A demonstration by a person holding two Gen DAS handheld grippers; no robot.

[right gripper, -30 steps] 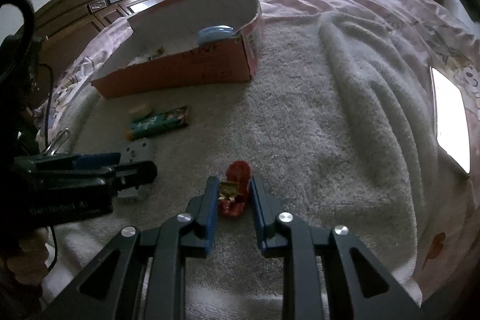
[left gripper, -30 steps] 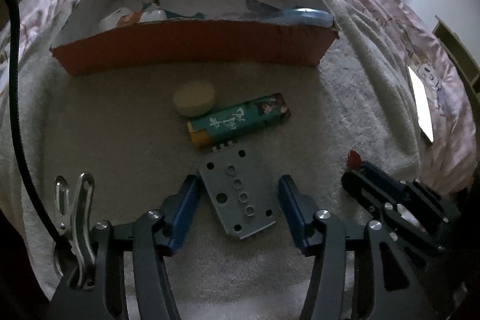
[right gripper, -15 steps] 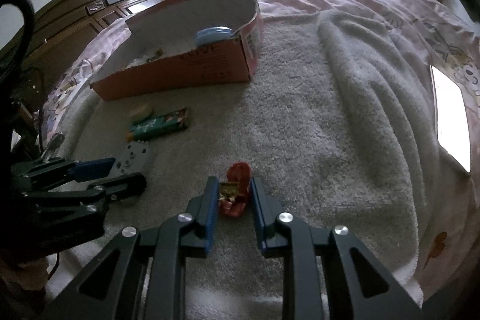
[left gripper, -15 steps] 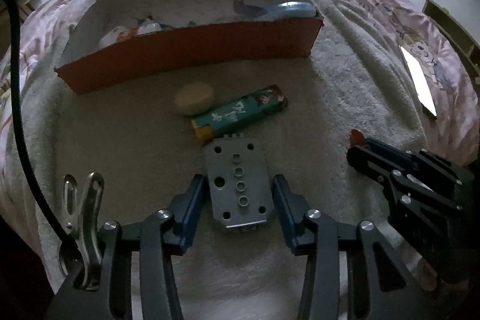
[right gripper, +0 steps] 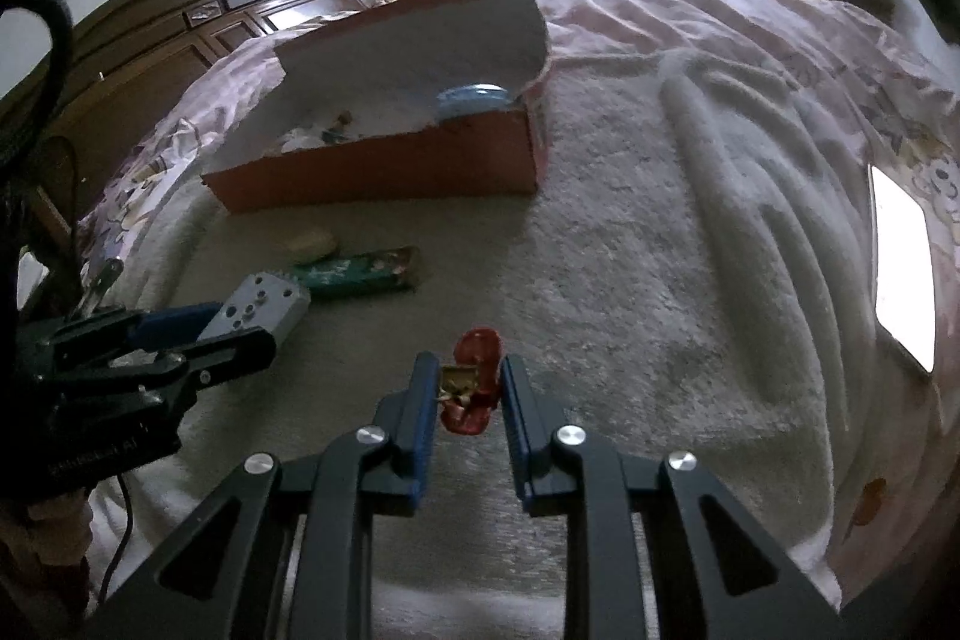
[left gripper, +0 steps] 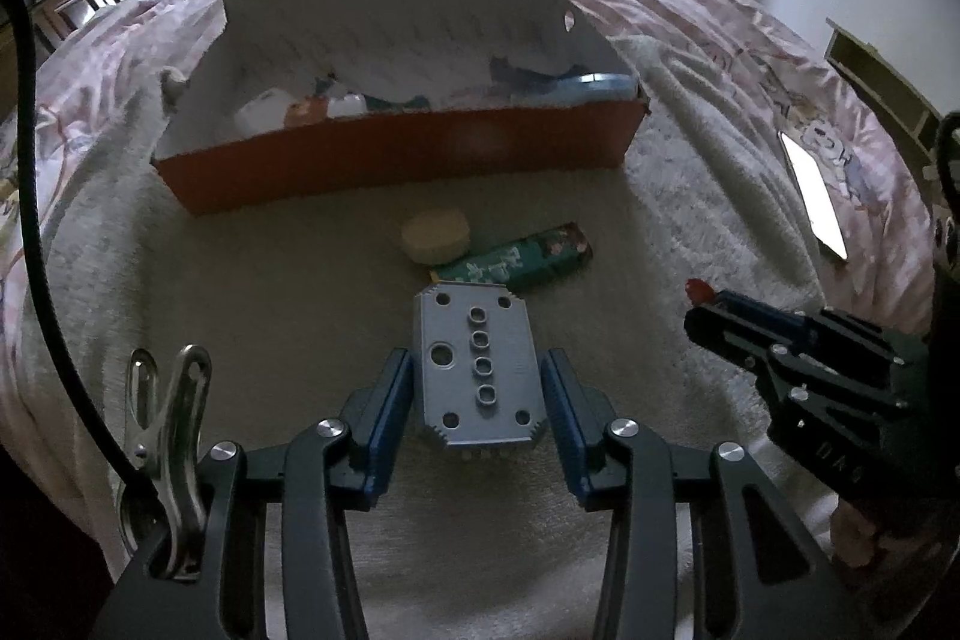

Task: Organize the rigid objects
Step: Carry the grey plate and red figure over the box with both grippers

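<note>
My left gripper (left gripper: 477,388) is shut on a grey metal plate with holes (left gripper: 477,370) and holds it just above the white towel (left gripper: 270,292). It also shows in the right wrist view (right gripper: 255,313). My right gripper (right gripper: 468,382) is shut on a small red toy (right gripper: 474,388), whose red tip shows in the left wrist view (left gripper: 699,289). A round yellow block (left gripper: 435,235) and a green printed box (left gripper: 522,262) lie on the towel in front of an orange cardboard box (left gripper: 408,154) that holds several items.
A bright tablet (right gripper: 900,268) lies on the pink bedding at the right. A dark wooden headboard (right gripper: 180,34) stands at the left. A metal clip (left gripper: 168,400) hangs on the left gripper's body.
My left gripper has closed on the grey plate, squared it up and lifted it slightly. My right gripper holds the red toy in nearly the same place.
</note>
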